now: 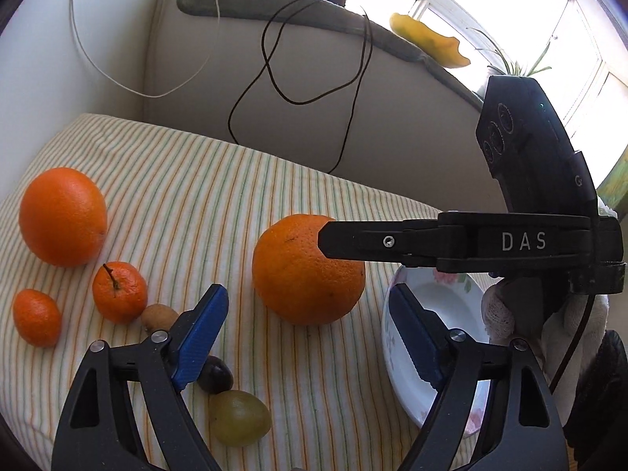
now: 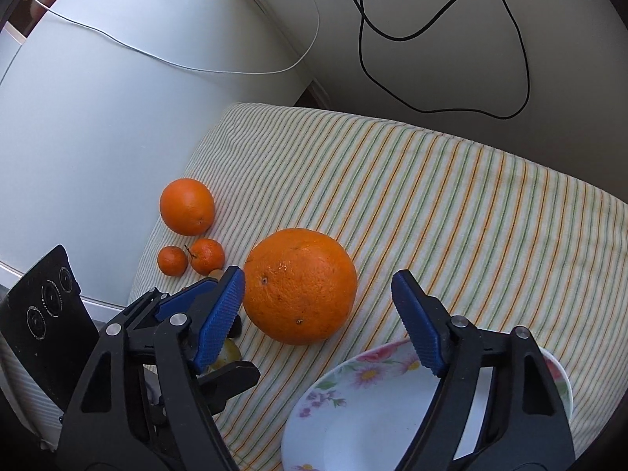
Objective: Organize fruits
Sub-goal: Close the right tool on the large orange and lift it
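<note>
Barely started: floral plate empty, all fruit on the striped cloth, both tools released, right tool straddling the big orange, left tool hovering short of it.

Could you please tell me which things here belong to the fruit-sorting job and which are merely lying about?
Part of the job:
- big orange between the right tongs
- second orange
- two mandarins
- green grape, dark grape
- flowered plate

Lying about:
- black cable, white cable
- striped cloth
- banana peel on the ledge
</note>
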